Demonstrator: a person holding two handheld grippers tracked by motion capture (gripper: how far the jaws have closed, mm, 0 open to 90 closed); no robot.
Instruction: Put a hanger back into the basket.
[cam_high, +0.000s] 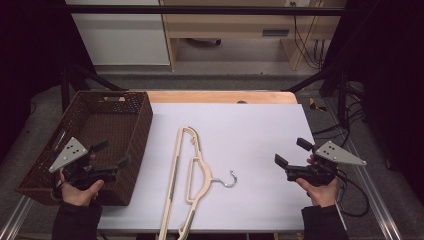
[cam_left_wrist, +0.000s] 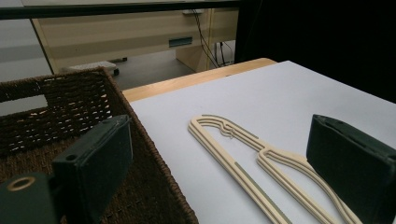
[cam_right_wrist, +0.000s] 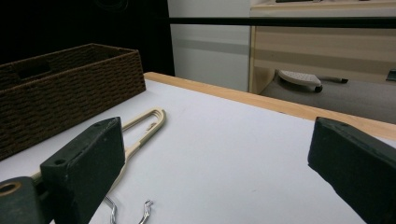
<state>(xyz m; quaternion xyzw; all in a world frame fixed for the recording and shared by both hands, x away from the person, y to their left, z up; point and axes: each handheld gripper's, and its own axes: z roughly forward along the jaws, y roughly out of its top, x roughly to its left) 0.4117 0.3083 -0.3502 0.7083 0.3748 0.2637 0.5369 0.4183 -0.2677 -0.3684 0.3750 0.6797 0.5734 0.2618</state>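
Currently, scene: white-covered desk (cam_high: 260, 130).
Hanger: cream hanger (cam_high: 186, 175) flat at desk centre, metal hook (cam_high: 227, 179) pointing right.
Basket: brown woven basket (cam_high: 132, 145) at left edge.
Left gripper (cam_high: 111, 154): over basket's near corner, jaws wide apart, empty.
Right gripper (cam_high: 289, 151): above desk's right side, jaws wide apart, empty.
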